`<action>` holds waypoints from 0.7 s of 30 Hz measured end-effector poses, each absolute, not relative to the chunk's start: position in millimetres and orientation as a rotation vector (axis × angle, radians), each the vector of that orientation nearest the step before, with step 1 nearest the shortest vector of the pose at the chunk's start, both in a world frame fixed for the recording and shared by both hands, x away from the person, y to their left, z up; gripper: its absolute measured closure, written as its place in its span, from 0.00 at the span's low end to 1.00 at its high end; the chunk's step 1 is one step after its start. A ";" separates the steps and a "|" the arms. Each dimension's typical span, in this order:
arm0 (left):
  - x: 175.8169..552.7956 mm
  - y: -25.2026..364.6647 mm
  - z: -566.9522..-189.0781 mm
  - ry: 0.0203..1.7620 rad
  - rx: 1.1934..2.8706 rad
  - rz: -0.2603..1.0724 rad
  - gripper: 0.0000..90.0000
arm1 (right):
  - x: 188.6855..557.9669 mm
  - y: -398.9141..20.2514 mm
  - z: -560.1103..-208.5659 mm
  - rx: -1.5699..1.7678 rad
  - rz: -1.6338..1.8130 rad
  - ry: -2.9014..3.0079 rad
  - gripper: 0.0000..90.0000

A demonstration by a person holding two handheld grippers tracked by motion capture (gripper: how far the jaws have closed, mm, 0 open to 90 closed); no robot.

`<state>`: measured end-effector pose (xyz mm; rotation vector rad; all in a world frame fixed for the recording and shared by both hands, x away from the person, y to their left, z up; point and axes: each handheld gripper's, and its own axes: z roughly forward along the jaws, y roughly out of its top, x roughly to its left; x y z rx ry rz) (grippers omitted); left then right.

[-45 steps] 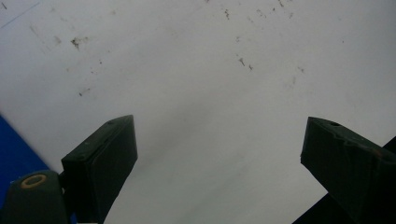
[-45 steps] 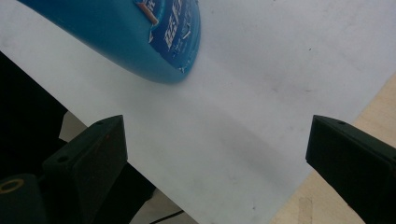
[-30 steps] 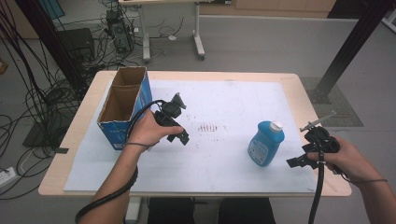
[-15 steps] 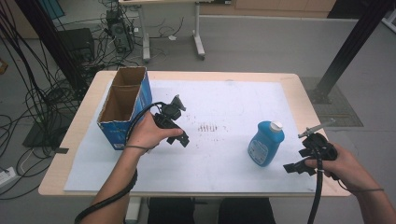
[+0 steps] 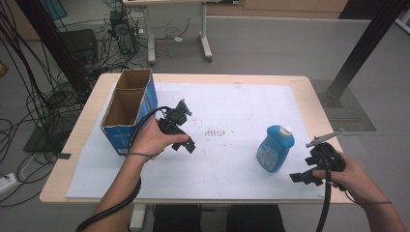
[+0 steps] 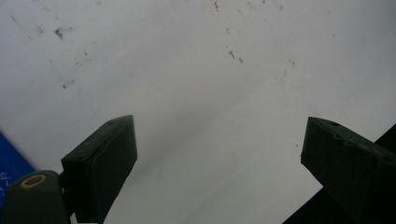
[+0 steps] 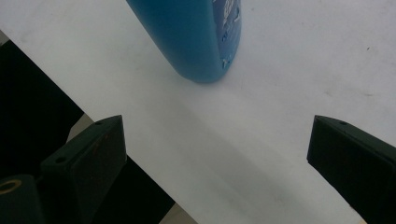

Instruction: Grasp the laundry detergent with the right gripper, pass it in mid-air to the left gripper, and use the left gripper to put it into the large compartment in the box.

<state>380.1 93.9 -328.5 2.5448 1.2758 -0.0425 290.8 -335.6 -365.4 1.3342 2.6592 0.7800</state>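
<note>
At the near right corner of the table (image 5: pixel 58 186), a person's right hand (image 5: pixel 350 176) holds the right gripper (image 5: pixel 302 177) low over the white sheet (image 5: pixel 232 174), its two black jaws spread wide with nothing between them. Seen along those jaws in the right gripper view, the rounded base of the blue bottle (image 7: pixel 196 37) stands on the sheet just ahead of the right gripper (image 7: pixel 217 154), apart from both jaws. From above, the blue bottle (image 5: pixel 274 148) stands upright just left of that gripper, white cap on, a label on its near face.

Farther in and to the left, the person's left hand (image 5: pixel 150 140) holds the left gripper (image 5: pixel 187 145) over the sheet, a black cable (image 5: pixel 140 123) looping from it back over the wrist. Its jaws also stand wide apart and empty; the left gripper view shows the left gripper (image 6: pixel 219 154) over bare white sheet flecked with small brown marks (image 6: pixel 60 32). A patch of brown marks (image 5: pixel 215 131) lies on the sheet between the two hands, well left of the bottle.

Just left of the left hand stands an open blue cardboard box (image 5: pixel 128 113), its top flaps up and its inside divided in two. Beyond the table, the grey floor holds tangled cables (image 5: pixel 34 104) at far left and the foot of a second table (image 5: pixel 205 46).
</note>
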 end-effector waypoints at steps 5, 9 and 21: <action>379.5 93.3 -328.0 1.272 2.547 -0.041 0.12 | 289.8 -334.8 -367.1 1.309 0.813 2.636 0.05; 377.8 91.5 -327.7 1.262 2.543 -0.056 0.12 | 289.0 -332.8 -370.1 1.285 0.830 2.624 0.05; 375.1 90.0 -328.0 1.257 2.539 -0.067 0.12 | 285.1 -329.9 -379.1 1.240 0.904 2.578 0.05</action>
